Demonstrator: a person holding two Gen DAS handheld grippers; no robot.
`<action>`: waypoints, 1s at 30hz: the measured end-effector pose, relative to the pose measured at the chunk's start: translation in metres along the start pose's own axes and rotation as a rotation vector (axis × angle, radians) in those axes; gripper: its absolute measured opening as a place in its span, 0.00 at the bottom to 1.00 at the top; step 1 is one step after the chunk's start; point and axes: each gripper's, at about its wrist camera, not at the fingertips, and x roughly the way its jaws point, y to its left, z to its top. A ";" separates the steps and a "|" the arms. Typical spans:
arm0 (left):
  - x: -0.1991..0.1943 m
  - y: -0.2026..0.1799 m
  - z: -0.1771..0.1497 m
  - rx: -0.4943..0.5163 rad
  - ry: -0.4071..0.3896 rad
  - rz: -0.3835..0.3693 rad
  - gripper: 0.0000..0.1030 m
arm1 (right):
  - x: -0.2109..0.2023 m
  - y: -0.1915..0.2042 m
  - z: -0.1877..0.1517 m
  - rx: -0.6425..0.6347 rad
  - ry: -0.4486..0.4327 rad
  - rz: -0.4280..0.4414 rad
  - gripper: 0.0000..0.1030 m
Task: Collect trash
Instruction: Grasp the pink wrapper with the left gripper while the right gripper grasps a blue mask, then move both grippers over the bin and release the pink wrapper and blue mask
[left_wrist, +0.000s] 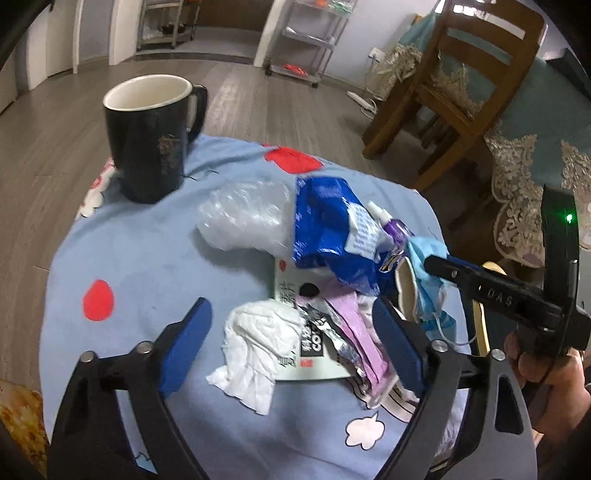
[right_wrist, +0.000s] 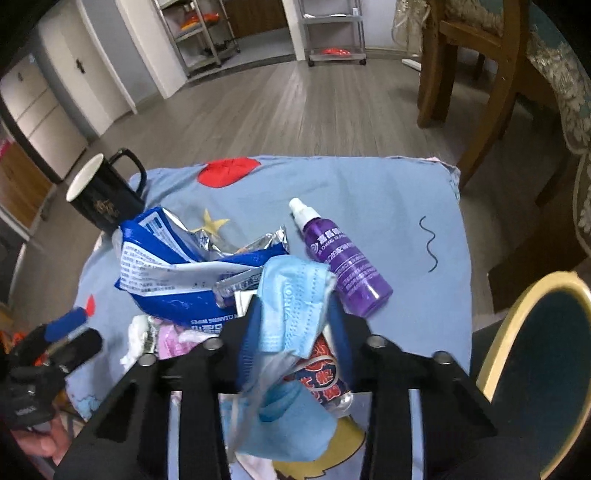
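The right gripper pinches a blue face mask, which hangs down between its fingers (long way up and down). The left gripper is spread wide over the crumpled tissue, which lies just ahead on the blue cloth.

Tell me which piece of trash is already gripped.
The light blue face mask, pinched in the right tongs; the blue wipes packet and white tissue lie loose.

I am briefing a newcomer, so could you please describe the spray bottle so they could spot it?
On the light blue patterned tablecloth, look right of the trash pile. The purple plastic spray bottle lies on its side, white nozzle pointing away: the only rigid item there.
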 end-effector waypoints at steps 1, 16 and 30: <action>0.002 -0.003 -0.001 0.008 0.007 -0.012 0.74 | -0.004 -0.002 -0.001 0.015 -0.011 0.015 0.29; 0.042 -0.046 -0.018 0.119 0.096 -0.035 0.59 | -0.074 -0.020 -0.020 0.138 -0.173 0.162 0.27; 0.048 -0.038 -0.022 0.098 0.121 -0.047 0.08 | -0.127 -0.069 -0.085 0.211 -0.227 0.162 0.27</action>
